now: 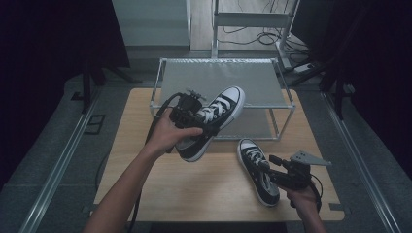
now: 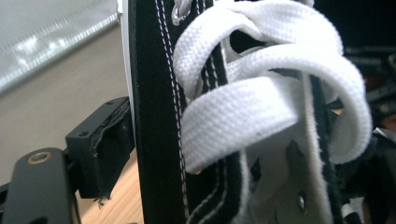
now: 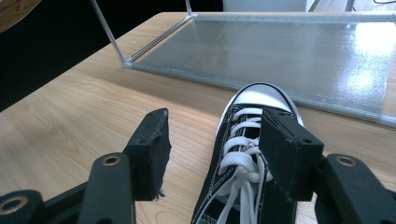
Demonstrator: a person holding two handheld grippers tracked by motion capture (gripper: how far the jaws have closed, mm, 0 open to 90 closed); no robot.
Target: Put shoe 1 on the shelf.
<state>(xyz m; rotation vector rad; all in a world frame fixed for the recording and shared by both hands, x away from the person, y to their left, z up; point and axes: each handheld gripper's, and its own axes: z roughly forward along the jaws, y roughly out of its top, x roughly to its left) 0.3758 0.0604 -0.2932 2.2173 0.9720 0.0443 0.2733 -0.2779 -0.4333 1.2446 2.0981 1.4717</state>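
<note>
Landmark = the clear two-tier shoe rack [image 1: 286,97] at the far end of the wooden table [image 1: 160,189].

L gripper [image 1: 194,114] is clamped on a black-and-white canvas sneaker [image 1: 221,109], held up in the air just in front of the rack's left-front corner, toe cap pointing toward the rack's top shelf. In the left gripper view one jaw pad sits against the black canvas side wall next to the lace knot [image 2: 261,107]; the other jaw is hidden behind the shoe, so the pinch looks to be across the upper near the laces.

R gripper [image 3: 212,154] is spread wide. Its jaws straddle the collar of the second sneaker [image 3: 252,154], which lies flat on the table near the rack's right-front corner, toe toward the rack. One pad is close to the shoe's side; touching or not, can't tell.

Risks, my read:
- The grip on soft canvas and laces is off-centre, so the shoe may pivot or slip, sole swinging down, esp. if tilted to clear the rack's frame.
- The toe could clip the frame's front rail w/ a low approach.
- R gripper closing on laces only would drag the shoe rather than lift it.
</note>
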